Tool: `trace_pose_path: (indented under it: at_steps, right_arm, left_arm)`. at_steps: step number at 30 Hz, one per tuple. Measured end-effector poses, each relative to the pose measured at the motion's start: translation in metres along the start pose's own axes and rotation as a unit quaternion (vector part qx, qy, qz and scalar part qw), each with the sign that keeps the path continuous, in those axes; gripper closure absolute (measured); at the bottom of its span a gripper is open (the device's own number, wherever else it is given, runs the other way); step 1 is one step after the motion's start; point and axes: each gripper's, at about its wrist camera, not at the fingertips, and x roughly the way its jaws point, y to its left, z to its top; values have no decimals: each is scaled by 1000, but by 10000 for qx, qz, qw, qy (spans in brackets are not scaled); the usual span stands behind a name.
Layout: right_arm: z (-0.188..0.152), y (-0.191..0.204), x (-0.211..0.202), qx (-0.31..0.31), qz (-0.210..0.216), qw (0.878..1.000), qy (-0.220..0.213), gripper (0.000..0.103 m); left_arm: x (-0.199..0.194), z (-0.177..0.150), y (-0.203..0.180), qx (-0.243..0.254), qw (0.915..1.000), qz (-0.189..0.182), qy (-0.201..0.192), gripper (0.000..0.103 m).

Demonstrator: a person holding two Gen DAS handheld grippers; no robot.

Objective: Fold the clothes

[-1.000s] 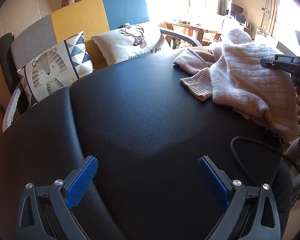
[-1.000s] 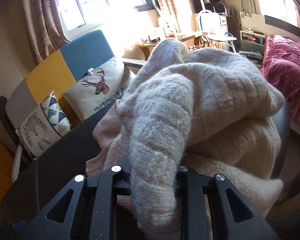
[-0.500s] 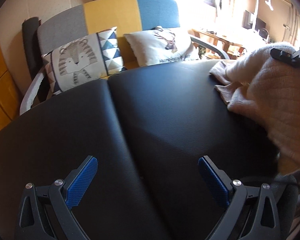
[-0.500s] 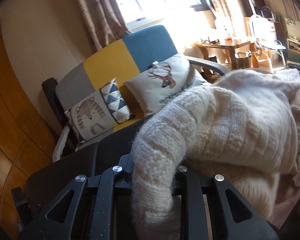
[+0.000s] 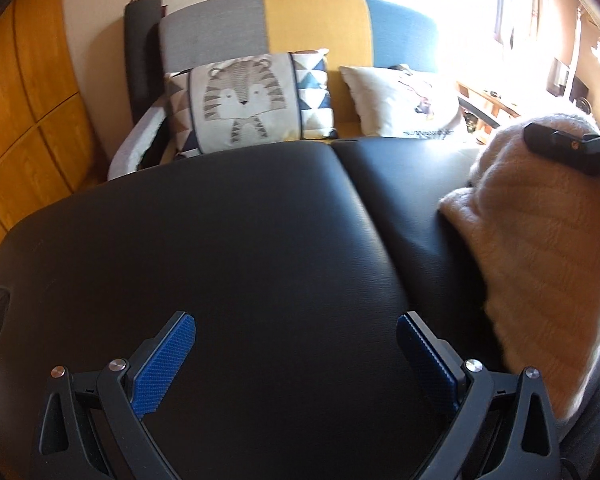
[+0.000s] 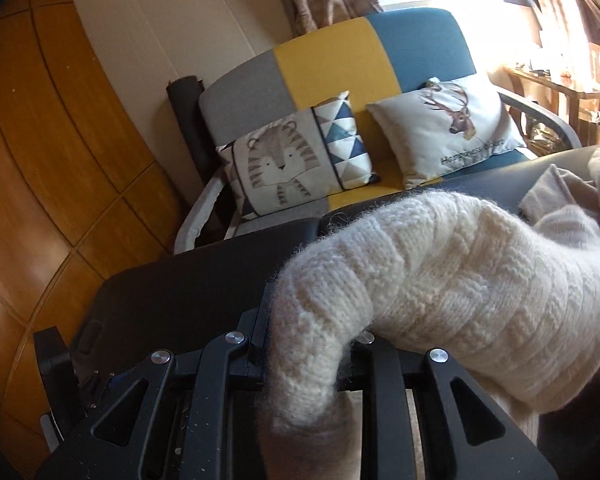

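While the right gripper (image 6: 308, 344) jaws are pinching the sweater (image 6: 440, 292), bunched at 3 o'clock on the worktop (image 5: 260, 240), thick knit is risking slipping free; left gripper (image 5: 296, 360) jaws are hanging spread.

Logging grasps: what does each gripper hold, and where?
Right gripper: shut on the cream knitted sweater, pinching a bunched fold. Left gripper: open, empty.

Left gripper (image 5: 296, 354) hovers low, its blue-padded fingers (image 5: 165, 364) spread wide with nothing between them. Right gripper (image 6: 306, 354) is raised at the right, jaws clamped tight on a fold of knit.
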Motion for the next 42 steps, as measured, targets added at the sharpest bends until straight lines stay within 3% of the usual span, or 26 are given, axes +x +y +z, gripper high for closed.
trace_pose_path:
  at_steps: [7, 12, 17, 20, 22, 26, 31, 34, 37, 42]
  right_arm:
    - [-29, 57, 48, -476, 396, 9966, 541, 81]
    - [-70, 79, 76, -658, 498, 9913, 1024, 81]
    - [-90, 65, 81, -411, 602, 9879, 1371, 63]
    - [-92, 56, 59, -514, 647, 9887, 1252, 48]
    - [-91, 47, 39, -536, 629, 9912, 1030, 42]
    - [-91, 18, -2, -307, 649, 9952, 665, 42]
    - [-92, -34, -43, 151, 3, 9998, 153, 42]
    - [-90, -73, -53, 685, -358, 9970, 22, 42]
    - [-85, -107, -48, 1191, -517, 9915, 97, 42]
    - [-74, -137, -36, 1531, -722, 9851, 315, 42]
  left_arm:
    - [-1, -5, 36, -185, 9995, 259, 32, 0]
    - [2, -12, 53, -347, 9987, 318, 185, 0]
    - [10, -21, 45, -87, 9990, 265, 339, 0]
    - [9, -21, 38, 59, 9990, 268, 347, 0]
    - [8, -19, 35, 105, 9989, 289, 352, 0]
    - [-3, -10, 30, 103, 9994, 201, 275, 0]
    - [-28, 12, 29, 75, 9999, 104, -96, 0]
    - [-41, 25, 22, 116, 9994, -137, -291, 0]
    - [-49, 35, 0, 440, 9975, -350, -431, 0]
    - [-34, 42, -51, 1567, 9863, 34, -524, 0]
